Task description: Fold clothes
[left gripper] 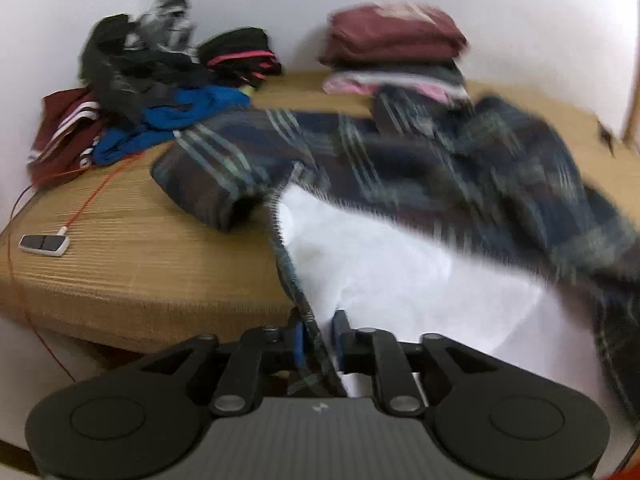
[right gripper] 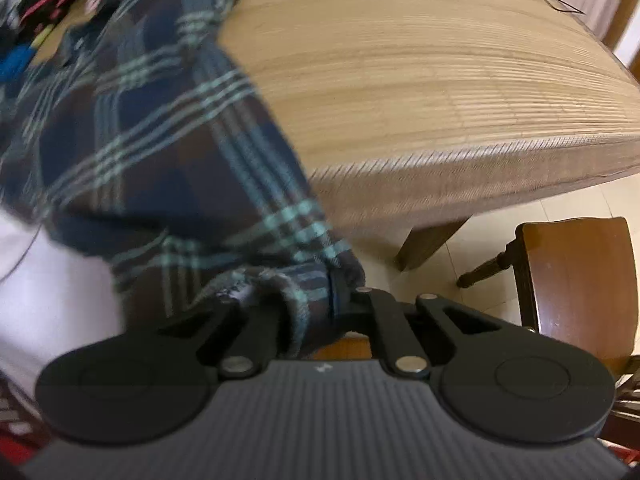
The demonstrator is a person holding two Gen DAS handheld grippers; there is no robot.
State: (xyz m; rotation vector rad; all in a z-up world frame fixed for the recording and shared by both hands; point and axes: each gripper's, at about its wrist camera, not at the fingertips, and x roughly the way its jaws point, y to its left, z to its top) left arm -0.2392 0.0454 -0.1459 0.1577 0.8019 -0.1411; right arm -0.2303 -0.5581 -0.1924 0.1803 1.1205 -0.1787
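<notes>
Woven bamboo matting [left gripper: 132, 264] covers the bed we work over, with a white wall behind it. Our left gripper [left gripper: 318, 344] is clamped on the edge of a plaid garment [left gripper: 400, 168] in navy, brown and pale green; a narrow strip of that cloth runs down between the blue pads. Its white lining [left gripper: 400, 264] faces up beside the gripper. From there the garment spreads across the mat, one sleeve lying toward the left.

Our right gripper [right gripper: 304, 304] pinches a bunched hem of the same plaid garment [right gripper: 152, 128] near the bed's edge; the cloth hides the left finger, and the jaws are nearly together on the fabric.

Along the far wall sits a folded stack [left gripper: 396, 52], maroon on top with grey and pink beneath. To its left lies an unfolded heap [left gripper: 132, 72] of black, blue and maroon-striped clothes. A red cord [left gripper: 100, 188] crosses the mat to a small white device [left gripper: 44, 245]. Beyond the bed's corner, on the tiled floor, stands a wooden chair [right gripper: 580, 288].
</notes>
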